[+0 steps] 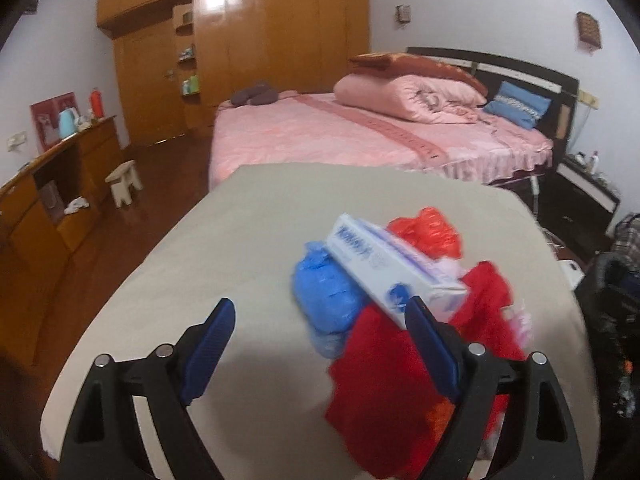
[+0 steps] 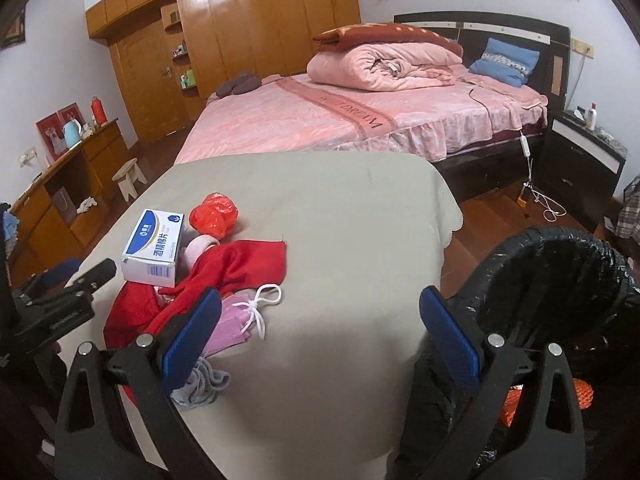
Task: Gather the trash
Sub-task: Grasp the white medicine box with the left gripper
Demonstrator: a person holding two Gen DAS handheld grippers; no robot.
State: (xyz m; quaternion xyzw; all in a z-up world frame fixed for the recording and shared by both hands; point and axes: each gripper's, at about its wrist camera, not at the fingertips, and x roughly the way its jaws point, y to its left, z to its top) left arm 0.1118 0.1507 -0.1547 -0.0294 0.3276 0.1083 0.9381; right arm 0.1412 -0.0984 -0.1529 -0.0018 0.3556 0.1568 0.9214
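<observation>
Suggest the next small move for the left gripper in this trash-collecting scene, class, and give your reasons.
Probably ease the left gripper forward and down over the blue bag and close on it. Its jaws stand open and empty, the bag lies just ahead on the table, clear of the white box, and the black-lined bin waits beside the table.

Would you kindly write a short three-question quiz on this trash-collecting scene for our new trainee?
1. True or false: the white box rests on the pile of trash on the table.
2. Which item lies nearest the right gripper? A) pink mask B) crumpled red bag C) blue bag
3. Fill in: the bin with the black liner stands to the ____ of the table in the right wrist view.

Key: 1 true; 2 A; 3 right.
</observation>
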